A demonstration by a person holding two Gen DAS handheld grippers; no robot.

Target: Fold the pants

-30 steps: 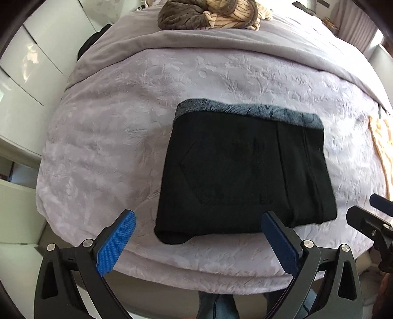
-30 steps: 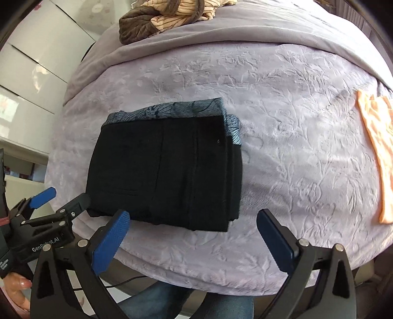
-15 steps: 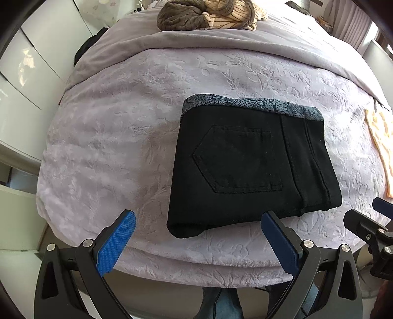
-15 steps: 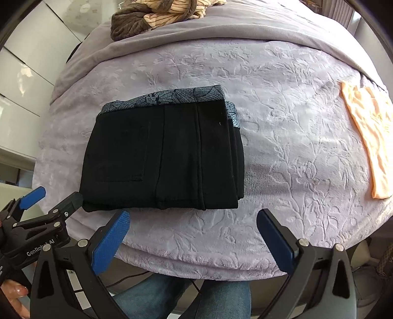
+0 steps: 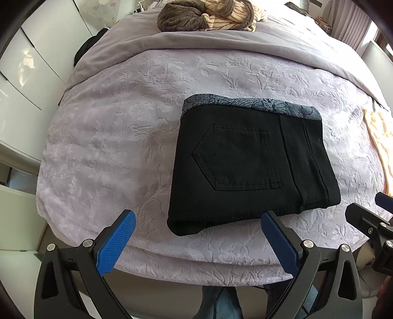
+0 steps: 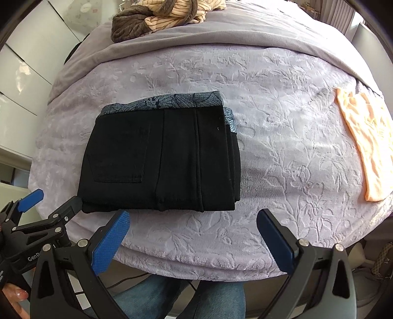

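Note:
The black pants (image 5: 248, 162) lie folded into a compact rectangle on the lilac bedspread (image 5: 118, 137), back pocket up, with a blue-grey patterned lining along the far edge. They also show in the right wrist view (image 6: 162, 157). My left gripper (image 5: 196, 238) is open and empty, held just short of the pants' near edge. My right gripper (image 6: 194, 235) is open and empty, just off the near right corner of the pants. The left gripper appears at the left edge of the right wrist view (image 6: 49, 203).
A brown and striped heap of clothes (image 5: 206, 14) lies at the far end of the bed. An orange garment (image 6: 368, 142) lies flat at the right edge. White cabinets (image 5: 29, 73) stand to the left. The bed's near edge is right below the grippers.
Both grippers have drawn back and up a little from the folded pants. The pants lie still. Both stay open.

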